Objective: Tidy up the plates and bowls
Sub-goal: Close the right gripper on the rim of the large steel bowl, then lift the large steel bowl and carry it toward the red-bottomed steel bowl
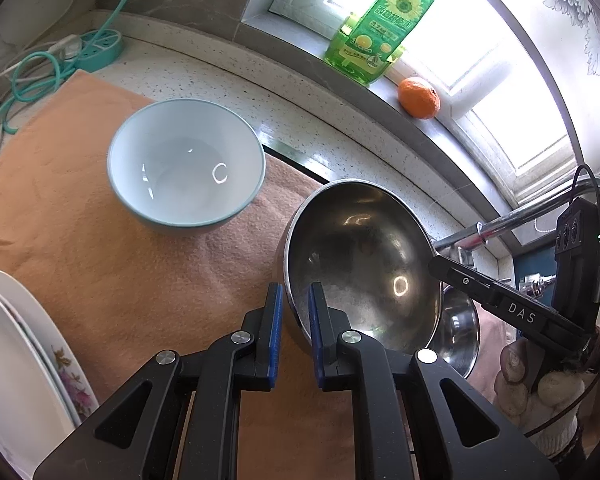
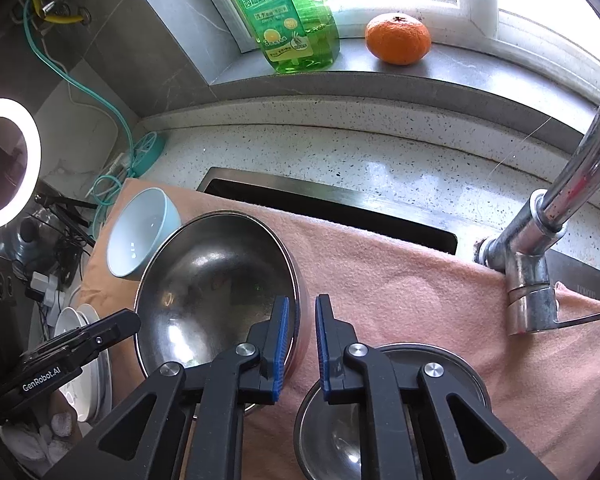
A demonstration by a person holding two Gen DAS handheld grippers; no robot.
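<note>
- Steel bowl (image 2: 216,292), largest of the vessels, is tipped on the towel (image 2: 420,288) and clamped from both sides: the left gripper (image 1: 296,300) pinches its near rim, the right gripper (image 2: 302,320) pinches the opposite rim.
- Judgement: lift evenly with both tongs, keeping the rim level, since thin polished steel could slip from the blue pads.
- Plates (image 1: 16,360) are stacked to the left of the left gripper; nothing shows on them.
- Blue bowl (image 1: 186,168) stands upright beyond the left gripper, empty.
- Small steel bowl (image 2: 380,420) lies under the right gripper, empty, a likely nesting partner.
</note>
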